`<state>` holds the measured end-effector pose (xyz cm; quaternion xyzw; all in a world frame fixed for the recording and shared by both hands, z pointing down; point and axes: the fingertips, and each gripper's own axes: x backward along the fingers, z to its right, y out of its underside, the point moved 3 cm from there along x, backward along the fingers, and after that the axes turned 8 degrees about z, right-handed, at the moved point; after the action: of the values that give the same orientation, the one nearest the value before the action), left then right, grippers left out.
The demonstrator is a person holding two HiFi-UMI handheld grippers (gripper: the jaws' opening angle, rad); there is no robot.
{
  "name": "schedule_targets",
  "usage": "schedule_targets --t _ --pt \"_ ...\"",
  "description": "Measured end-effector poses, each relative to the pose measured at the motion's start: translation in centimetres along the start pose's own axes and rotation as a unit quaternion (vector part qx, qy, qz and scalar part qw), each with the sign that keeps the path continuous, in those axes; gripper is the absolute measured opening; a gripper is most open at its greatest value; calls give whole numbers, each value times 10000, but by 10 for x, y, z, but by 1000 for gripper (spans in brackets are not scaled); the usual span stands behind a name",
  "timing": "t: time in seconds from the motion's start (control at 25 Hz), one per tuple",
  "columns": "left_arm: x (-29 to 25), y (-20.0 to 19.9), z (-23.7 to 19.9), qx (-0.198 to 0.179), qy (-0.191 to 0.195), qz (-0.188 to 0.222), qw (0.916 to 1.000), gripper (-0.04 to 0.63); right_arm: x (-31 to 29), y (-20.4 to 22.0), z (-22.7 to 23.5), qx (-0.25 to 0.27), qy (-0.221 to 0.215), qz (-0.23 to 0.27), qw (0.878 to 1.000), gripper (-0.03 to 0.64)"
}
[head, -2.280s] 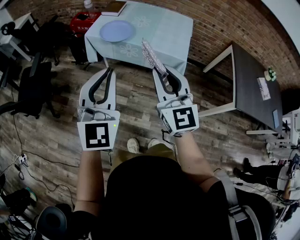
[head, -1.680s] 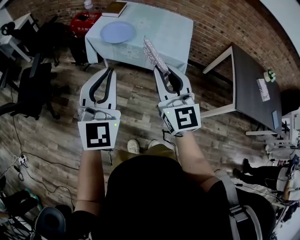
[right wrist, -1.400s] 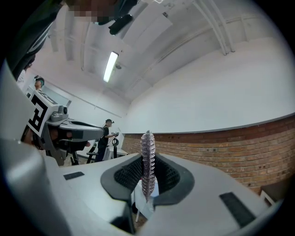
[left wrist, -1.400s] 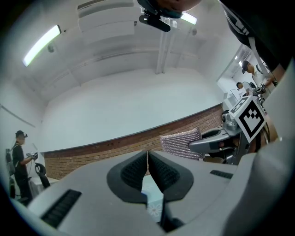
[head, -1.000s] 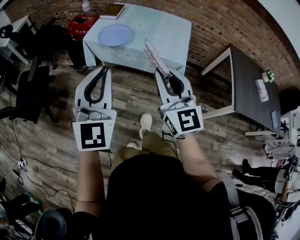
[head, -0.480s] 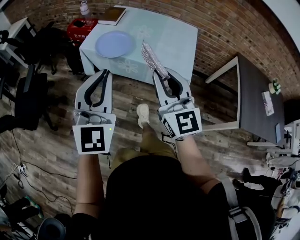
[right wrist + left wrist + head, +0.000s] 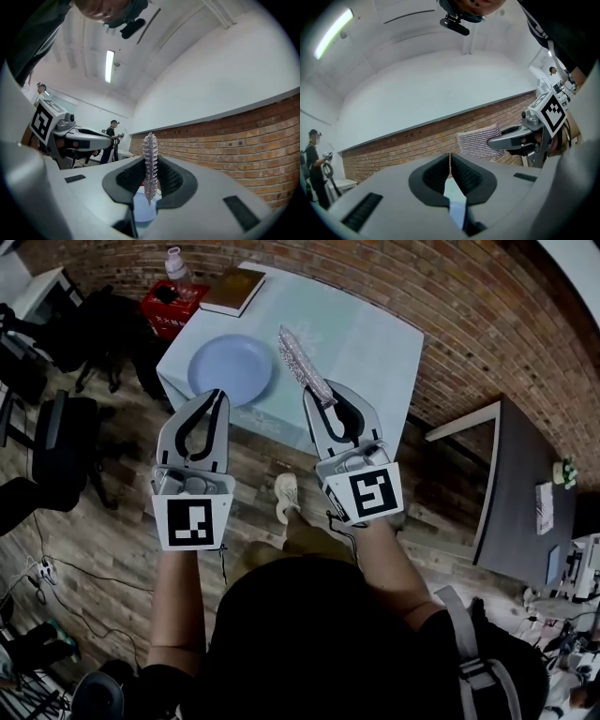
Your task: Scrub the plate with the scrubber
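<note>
While we hold the scrubber clamped edge-on in the right gripper, the plate lies flat on the table, just left of the scrubber's free end. The scrubber's long axis runs up and away from the jaws, alongside the plate's right rim. The left gripper shows over the plate's near rim, jaws pressed together with nothing between them; its height above the plate we cannot tell. We judge the scrubber must swing left and down onto the plate.
</note>
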<state>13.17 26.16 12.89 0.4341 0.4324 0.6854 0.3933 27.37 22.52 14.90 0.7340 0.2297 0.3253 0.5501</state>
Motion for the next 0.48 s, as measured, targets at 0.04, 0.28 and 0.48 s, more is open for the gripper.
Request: schedule_targets --t 0.04,0.28,0.48 --pt "-14 5 -3 19 -28 -53 10000 31 -11 6 11 -54 -28 -10 10000 84" --pt "-73 39 -20 -40 -54 -375 9993 31 -63 43 51 -326 -153 -108 9993 84" --pt "-114 57 -34 32 -128 -441 9989 31 -99 54 75 -445 -281 -13 9986 84"
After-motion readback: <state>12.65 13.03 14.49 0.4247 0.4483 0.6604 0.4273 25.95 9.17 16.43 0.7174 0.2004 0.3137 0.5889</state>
